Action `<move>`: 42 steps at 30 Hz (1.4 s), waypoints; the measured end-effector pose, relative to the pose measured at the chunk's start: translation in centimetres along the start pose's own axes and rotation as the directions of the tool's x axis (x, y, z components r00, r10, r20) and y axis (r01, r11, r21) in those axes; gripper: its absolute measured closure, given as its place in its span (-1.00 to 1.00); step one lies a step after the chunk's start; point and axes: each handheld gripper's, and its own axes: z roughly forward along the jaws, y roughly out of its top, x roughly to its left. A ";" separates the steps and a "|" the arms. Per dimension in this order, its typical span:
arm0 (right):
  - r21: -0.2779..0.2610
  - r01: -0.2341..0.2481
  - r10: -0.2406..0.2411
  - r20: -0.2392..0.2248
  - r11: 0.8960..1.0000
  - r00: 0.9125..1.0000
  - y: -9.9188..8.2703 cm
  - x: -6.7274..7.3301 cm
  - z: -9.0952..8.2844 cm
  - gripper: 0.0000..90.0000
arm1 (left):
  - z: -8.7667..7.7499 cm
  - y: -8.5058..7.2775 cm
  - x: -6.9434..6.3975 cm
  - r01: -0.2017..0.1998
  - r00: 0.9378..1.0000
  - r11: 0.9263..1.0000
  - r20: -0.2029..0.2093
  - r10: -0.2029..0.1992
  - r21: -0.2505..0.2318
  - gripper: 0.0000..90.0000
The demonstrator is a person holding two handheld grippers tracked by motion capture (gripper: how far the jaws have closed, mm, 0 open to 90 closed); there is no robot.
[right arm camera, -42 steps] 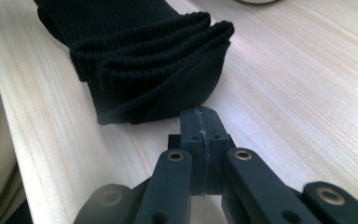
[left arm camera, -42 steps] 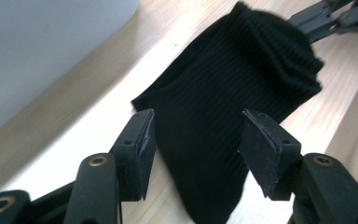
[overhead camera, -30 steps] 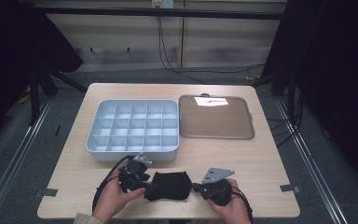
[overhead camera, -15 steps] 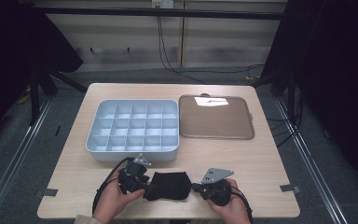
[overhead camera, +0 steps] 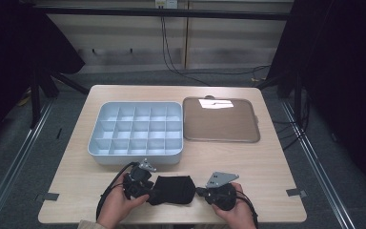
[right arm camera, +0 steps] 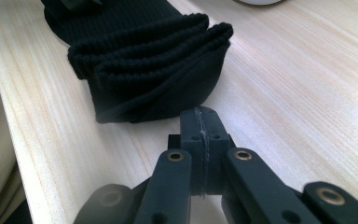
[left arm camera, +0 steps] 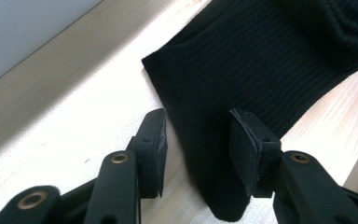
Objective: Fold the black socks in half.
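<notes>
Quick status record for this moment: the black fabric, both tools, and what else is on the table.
work item: folded black sock, lying flat on the table near the front edge
left tool: open, jaws have just been closing, astride one end of the sock, pads not pressing
right tool: shut, empty, tips just short of the sock's ribbed cuff end
behind the sock: grey divided tray, its visible compartments bare
right of tray: brown flat lid with a white label
</notes>
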 end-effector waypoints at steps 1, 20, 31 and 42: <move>0.000 0.000 0.000 0.000 1.000 1.000 0.0 0.0 0.0 1.00 | 0.0 0.0 0.0 0.001 1.000 1.000 0.000 -0.001 0.000 0.27; 0.001 0.013 -0.013 0.004 1.000 1.000 0.1 0.1 0.1 1.00 | 0.1 0.0 -0.2 0.043 0.999 0.999 0.033 -0.043 0.002 0.72; 0.001 0.011 -0.011 0.003 1.000 1.000 0.1 0.1 0.1 1.00 | -0.4 0.2 0.0 0.062 0.996 0.998 0.061 -0.061 -0.005 0.79; 0.006 0.011 -0.011 -0.002 1.000 1.000 0.2 0.1 0.1 1.00 | -1.3 0.9 -0.3 0.053 0.996 0.998 0.079 -0.052 -0.021 0.79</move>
